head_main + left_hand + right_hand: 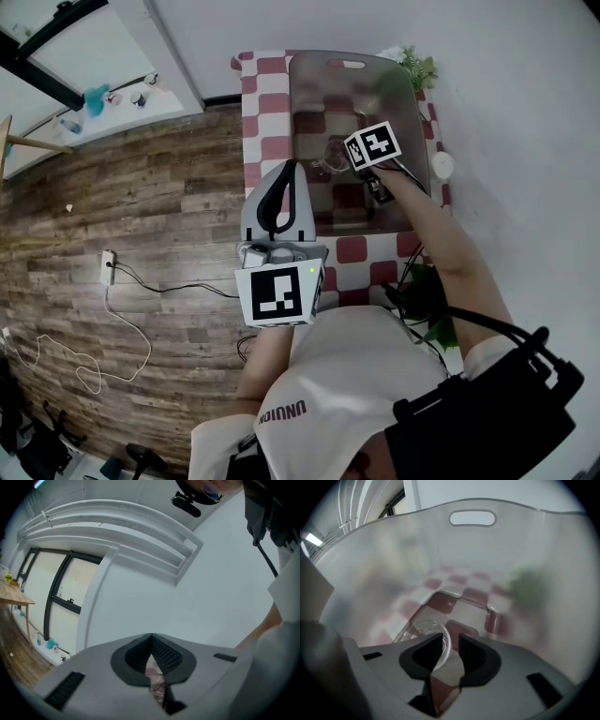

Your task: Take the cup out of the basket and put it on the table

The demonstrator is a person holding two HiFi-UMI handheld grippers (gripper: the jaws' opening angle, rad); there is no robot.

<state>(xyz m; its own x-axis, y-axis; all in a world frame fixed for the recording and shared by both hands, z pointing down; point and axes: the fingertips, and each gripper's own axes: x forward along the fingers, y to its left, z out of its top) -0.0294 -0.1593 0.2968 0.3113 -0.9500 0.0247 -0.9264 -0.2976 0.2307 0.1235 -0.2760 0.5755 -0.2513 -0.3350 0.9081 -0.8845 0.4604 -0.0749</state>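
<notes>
The right gripper [450, 641] has jaws a little apart round the rim of the clear glass cup [417, 627] in the see-through plastic basket [511, 541] — a crooked squeeze could make it slip — and the left gripper [151, 641], jaws pressed together, holds nothing.

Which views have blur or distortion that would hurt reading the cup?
Right gripper view: strong fisheye with dark corners; the translucent basket wall hazes the checked cloth behind it, and the clear cup is faint, only its rim reading between the right tool's jaws. Left gripper view: fisheye bends the wall mouldings. Head view: even light, wide-angle, cup small and glassy.
</notes>
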